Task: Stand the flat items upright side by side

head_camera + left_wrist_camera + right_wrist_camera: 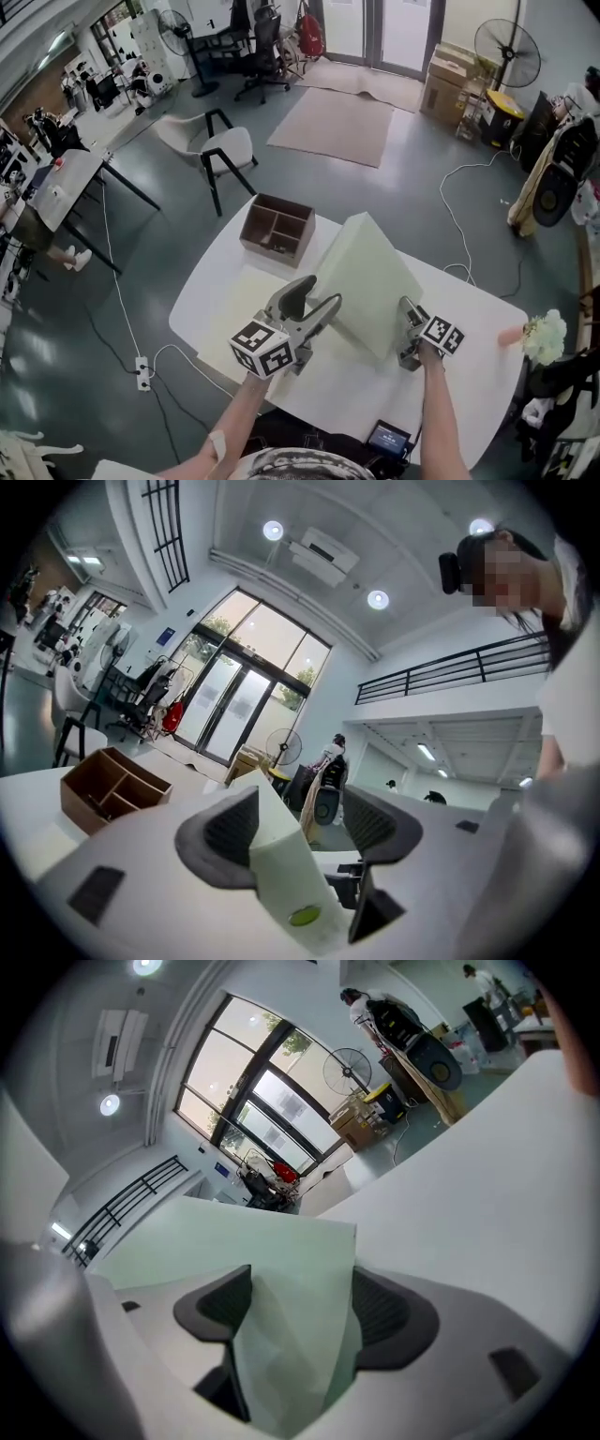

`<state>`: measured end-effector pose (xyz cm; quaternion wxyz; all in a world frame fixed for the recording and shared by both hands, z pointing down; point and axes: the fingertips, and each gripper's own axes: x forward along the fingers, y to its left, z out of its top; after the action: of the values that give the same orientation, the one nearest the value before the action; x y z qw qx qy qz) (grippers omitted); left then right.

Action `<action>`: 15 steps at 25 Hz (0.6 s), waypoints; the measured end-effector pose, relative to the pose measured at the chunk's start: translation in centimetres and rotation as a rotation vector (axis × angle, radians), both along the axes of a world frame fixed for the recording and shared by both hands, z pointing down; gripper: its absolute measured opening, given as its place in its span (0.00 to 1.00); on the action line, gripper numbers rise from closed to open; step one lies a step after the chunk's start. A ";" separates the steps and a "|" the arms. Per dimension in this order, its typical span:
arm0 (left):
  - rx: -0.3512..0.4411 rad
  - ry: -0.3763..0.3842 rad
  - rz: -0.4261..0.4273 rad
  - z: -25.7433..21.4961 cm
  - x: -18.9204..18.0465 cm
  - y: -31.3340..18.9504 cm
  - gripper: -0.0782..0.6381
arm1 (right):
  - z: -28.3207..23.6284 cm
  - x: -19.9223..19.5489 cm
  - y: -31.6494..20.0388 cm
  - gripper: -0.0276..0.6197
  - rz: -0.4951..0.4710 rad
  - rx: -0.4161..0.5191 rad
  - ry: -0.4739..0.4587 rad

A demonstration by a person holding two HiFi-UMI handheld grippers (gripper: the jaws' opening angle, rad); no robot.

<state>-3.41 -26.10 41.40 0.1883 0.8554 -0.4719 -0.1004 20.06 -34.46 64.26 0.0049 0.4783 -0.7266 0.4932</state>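
While both forearms reach out over the white table (473, 347), the left gripper (317, 302) sits level. Its jaws are partly apart round the near-left edge of the pale green board (370, 281), and only one pad touches. The right gripper (409, 317) tips down, clamped on the board's near-right corner. The board stands tilted at mid-table, with the wooden organizer (277, 228) just beyond on the far-left edge. Bare tabletop runs right of the board.

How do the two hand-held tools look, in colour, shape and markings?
The left tool and the right tool are pale grey, with curved jaws bearing dark ribbed pads. Each carries a white cube printed with black square markers. No sleeves cover the forearms.
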 end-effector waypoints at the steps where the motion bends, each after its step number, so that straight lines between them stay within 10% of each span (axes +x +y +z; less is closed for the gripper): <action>1: 0.010 -0.011 0.015 -0.3 0.5 0.2 0.51 | -0.1 0.2 0.0 0.57 -0.003 0.004 0.017; 15: 0.113 0.038 0.246 -4.7 7.6 4.1 0.50 | -1.8 3.1 1.2 0.45 0.033 0.033 0.197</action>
<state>4.15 -22.00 36.75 0.1597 0.9140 -0.3534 -0.1189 23.16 -33.30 62.50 0.0601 0.5362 -0.7228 0.4318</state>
